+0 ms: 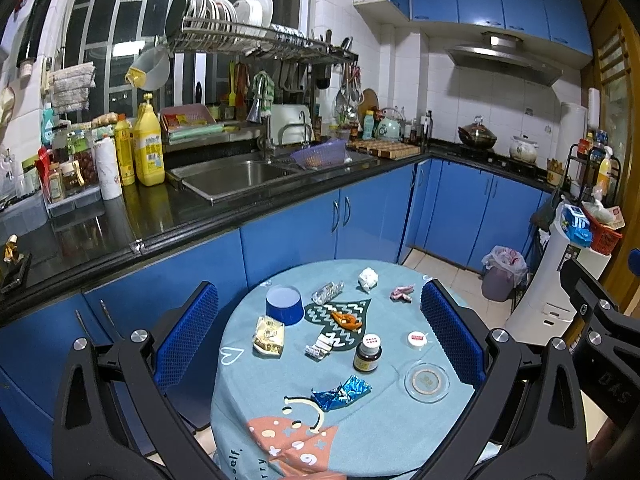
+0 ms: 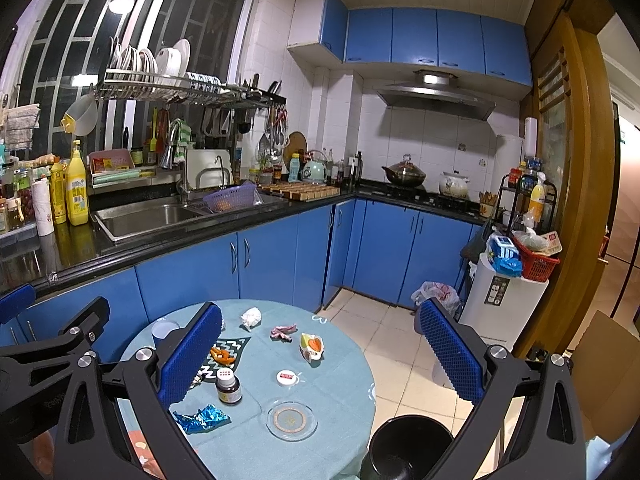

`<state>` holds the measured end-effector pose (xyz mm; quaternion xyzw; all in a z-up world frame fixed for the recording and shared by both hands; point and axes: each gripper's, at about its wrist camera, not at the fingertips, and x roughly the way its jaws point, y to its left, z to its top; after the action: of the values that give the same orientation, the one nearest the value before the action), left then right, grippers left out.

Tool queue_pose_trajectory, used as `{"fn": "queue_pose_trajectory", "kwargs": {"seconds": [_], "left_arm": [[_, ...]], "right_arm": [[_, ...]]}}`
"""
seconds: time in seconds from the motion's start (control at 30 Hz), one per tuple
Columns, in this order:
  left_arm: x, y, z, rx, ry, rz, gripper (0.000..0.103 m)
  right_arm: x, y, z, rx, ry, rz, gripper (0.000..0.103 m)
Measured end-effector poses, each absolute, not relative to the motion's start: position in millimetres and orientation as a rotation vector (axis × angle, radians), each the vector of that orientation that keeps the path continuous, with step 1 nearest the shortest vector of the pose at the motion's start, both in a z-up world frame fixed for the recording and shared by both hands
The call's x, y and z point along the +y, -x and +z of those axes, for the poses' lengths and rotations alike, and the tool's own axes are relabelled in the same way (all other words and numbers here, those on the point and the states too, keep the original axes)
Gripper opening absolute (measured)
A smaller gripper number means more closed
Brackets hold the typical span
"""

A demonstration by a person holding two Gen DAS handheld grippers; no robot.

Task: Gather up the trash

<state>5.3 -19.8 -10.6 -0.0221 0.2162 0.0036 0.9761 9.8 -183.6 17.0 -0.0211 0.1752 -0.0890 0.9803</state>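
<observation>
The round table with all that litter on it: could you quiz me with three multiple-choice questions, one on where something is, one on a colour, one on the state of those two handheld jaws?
1. Where does the black bin stand?
A. On the floor beside the table, on its right in the right wrist view
B. On the counter
C. In the sink

2. What colour is the crumpled foil wrapper near the table's front?
A. Red
B. Shiny blue
C. Green

3. How do the jaws of the left gripper and the right gripper stand?
A. Both shut on wrappers
B. One shut, one open
C. Both open and empty

Answers:
1. A, its dark rim shows low on the tiles, beside the tablecloth's edge.
2. B, it glints blue beside the brown bottle.
3. C, each pair of blue pads stands wide apart with nothing between.
</observation>
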Motion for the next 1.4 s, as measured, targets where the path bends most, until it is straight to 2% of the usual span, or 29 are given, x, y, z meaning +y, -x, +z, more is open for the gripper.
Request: {"fn": "queue_pose_trajectory", "kwargs": {"seconds": [0.57, 0.73, 0.9, 1.07, 1.2, 1.4], "left_arm": [[-10.6, -41.5, -37.7, 0.556, 0.049, 0.008, 0.100], [-11.4, -70.1, -64.3, 0.697, 0.030, -0.033, 0.100], [-10.2, -112.2, -120.1, 0.927, 0.008, -0.079, 0.100], [-14.9, -148.2, -180.3, 1.125, 0.000, -0.146, 0.100], [-22.3, -169.8, -216.2, 1.230, 0.019, -0.171, 0.100], [-35.3, -194.2, -251.5, 1.339, -0.013, -0.161, 0.100]], "right_arm": [[-185.6, -44.6, -14.6, 0.458, 0.032, -0.177, 0.097], [-188.7, -65.1, -33.1, 0.529, 0.030, -0.183, 0.097], [-196.9, -99.6, -67.1, 0.674, 0.005, -0.169, 0.097], [-205.8, -146.8, -131.3, 0.909, -0.008, -0.133, 0.097], [-210.0, -176.2, -191.8, 1.116, -0.013, -0.105, 0.097], [-213.3, -193.7, -235.9, 1.256, -0.004, -0.084, 0.097]]}}
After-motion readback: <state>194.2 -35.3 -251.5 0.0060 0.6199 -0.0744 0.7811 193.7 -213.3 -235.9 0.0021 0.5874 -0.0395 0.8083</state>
